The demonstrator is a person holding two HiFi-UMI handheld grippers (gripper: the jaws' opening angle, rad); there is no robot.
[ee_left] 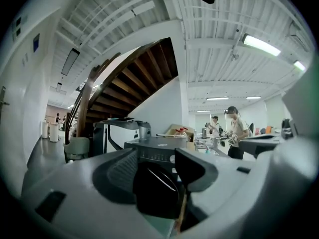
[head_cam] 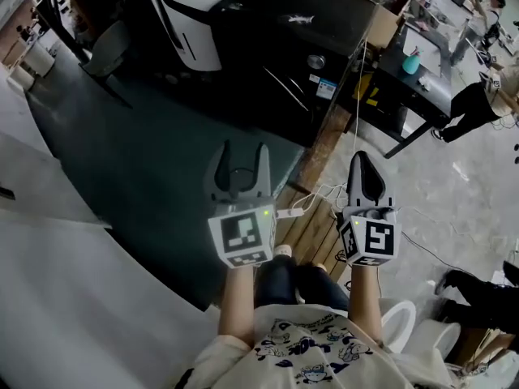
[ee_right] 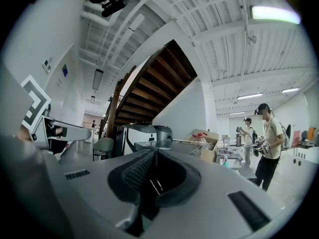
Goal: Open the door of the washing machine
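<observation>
The black washing machine (head_cam: 280, 51) stands ahead of me, its dark front facing me with the round door (ee_left: 155, 182) closed. In the head view my left gripper (head_cam: 242, 165) is held level in front of the machine and well short of it, jaws spread wide with nothing between them. The left gripper view frames the door between the open fingers (ee_left: 122, 171). My right gripper (head_cam: 365, 171) is beside it to the right, jaws shut and empty, their tips meeting (ee_right: 155, 154) below the machine's top (ee_right: 160, 144).
A wooden plank strip (head_cam: 312, 221) with white cables (head_cam: 316, 198) runs under my grippers. A black desk (head_cam: 418, 83) and a standing person (head_cam: 474, 104) are at right, a cardboard box (head_cam: 381, 24) beside the machine, a grey chair (head_cam: 109, 55) at left. A dark staircase (ee_left: 134, 78) rises behind.
</observation>
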